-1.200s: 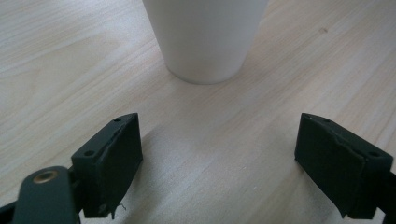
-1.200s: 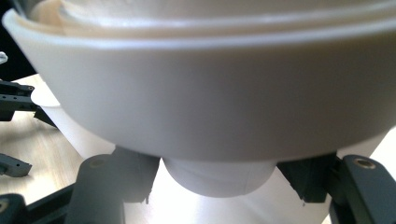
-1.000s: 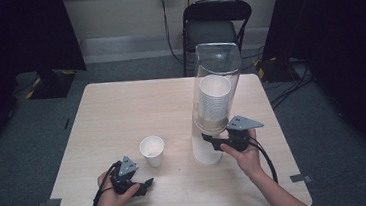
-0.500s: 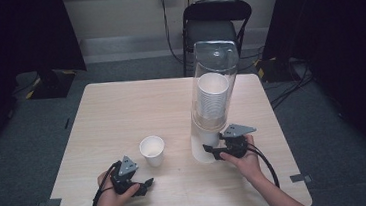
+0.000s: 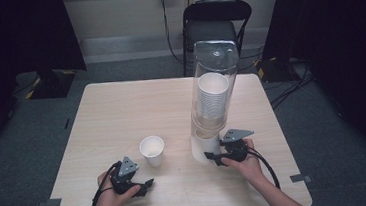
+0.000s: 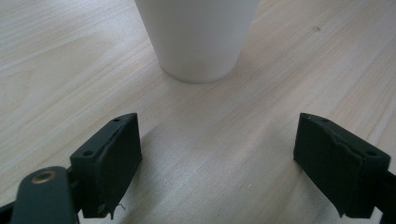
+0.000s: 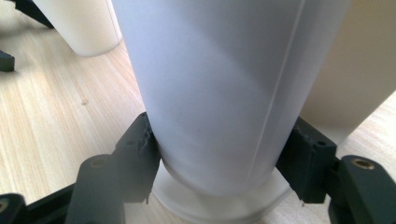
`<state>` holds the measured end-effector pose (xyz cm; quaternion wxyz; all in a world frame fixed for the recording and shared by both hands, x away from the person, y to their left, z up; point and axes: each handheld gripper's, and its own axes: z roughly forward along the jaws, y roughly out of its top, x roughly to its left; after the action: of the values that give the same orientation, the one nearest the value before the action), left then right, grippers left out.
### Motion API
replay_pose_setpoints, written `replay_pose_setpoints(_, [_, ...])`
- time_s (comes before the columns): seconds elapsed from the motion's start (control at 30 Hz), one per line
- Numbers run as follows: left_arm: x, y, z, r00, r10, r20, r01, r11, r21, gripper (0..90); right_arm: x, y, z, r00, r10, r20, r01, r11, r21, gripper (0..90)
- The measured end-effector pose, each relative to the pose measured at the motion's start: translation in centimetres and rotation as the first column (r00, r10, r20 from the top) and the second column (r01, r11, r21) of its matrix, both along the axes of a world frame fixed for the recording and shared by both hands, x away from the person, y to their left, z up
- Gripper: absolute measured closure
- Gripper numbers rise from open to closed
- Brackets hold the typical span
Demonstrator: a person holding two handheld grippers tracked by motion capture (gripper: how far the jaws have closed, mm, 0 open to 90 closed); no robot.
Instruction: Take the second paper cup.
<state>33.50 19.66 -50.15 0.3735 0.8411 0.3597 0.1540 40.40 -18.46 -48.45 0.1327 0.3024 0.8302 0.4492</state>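
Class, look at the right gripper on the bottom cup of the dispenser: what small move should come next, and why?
Probably keep pulling straight down: the right gripper is shut on the bottom cup, which hangs below the dispenser tube and looks not yet free of the stack.

No readable text, labels (or numbers)

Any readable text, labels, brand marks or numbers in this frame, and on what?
None can be read. The standing paper cup, the cup dispenser tube, the cup at its mouth and the table show plain, unmarked surfaces.
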Motion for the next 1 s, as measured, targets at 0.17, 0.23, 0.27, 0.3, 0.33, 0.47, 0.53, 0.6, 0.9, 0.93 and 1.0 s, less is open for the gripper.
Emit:
replay_pose_setpoints(0.17, [-0.1,0.0,0.0,0.9999,-0.012,-0.001,0.012,0.9999,0.001,15.0,-0.3,-0.7,-0.2,0.9997,0.019,-0.012,-0.02,0.9987,-0.047,36.0])
replay_pose_setpoints(0.23, [-0.1,0.0,0.0,0.9999,-0.012,-0.002,0.012,0.9999,0.002,15.0,-0.5,-1.1,-0.2,0.9996,0.027,-0.012,-0.028,0.9977,-0.062,36.0])
replay_pose_setpoints(0.27, [-0.1,0.0,0.0,0.9999,-0.012,-0.001,0.012,0.9999,0.001,15.0,-0.6,-1.5,-0.3,0.9995,0.03,-0.006,-0.031,0.9959,-0.085,36.0])
replay_pose_setpoints(0.3, [-0.1,0.0,0.0,0.9999,-0.011,-0.001,0.011,0.9999,0.001,15.0,-0.9,-2.5,-0.5,0.9997,0.019,-0.011,-0.02,0.9961,-0.086,35.9])
replay_pose_setpoints(0.33, [-0.1,0.0,0.0,1.0,-0.01,0.002,0.01,1.0,0.002,15.0,-0.9,-2.5,-0.5,0.9997,0.019,-0.011,-0.02,0.9961,-0.086,35.9])
replay_pose_setpoints(0.47, [0.0,-0.1,0.0,1.0,-0.007,0.0,0.007,1.0,0.002,15.1,-1.2,-4.0,-0.6,0.9999,0.001,-0.014,-0.002,0.9977,-0.068,35.9])
replay_pose_setpoints(0.53, [0.0,-0.1,0.0,1.0,-0.005,0.002,0.005,1.0,0.002,15.1,-1.3,-4.0,-0.4,1.0,0.0,-0.002,0.0,0.9982,-0.06,35.8])
replay_pose_setpoints(0.6, [-0.1,-0.1,0.0,1.0,-0.003,0.003,0.003,1.0,0.003,15.2,-1.4,-3.9,-0.7,0.9999,0.017,-0.001,-0.017,0.9976,-0.068,35.8])
replay_pose_setpoints(0.9, [-0.1,-0.1,0.0,1.0,-0.002,0.003,0.002,1.0,0.002,15.4,-1.4,-4.2,-1.1,0.9998,0.021,-0.004,-0.021,0.996,-0.087,35.6])
replay_pose_setpoints(0.93, [-0.1,-0.1,0.0,1.0,-0.002,0.003,0.002,1.0,0.002,15.4,-1.4,-4.2,-1.1,0.9998,0.021,-0.004,-0.021,0.996,-0.087,35.6])
replay_pose_setpoints(1.0, [-0.1,-0.1,0.0,1.0,-0.003,0.003,0.003,1.0,0.003,15.5,-1.4,-4.3,-1.2,0.9997,0.023,0.001,-0.023,0.996,-0.087,35.7])
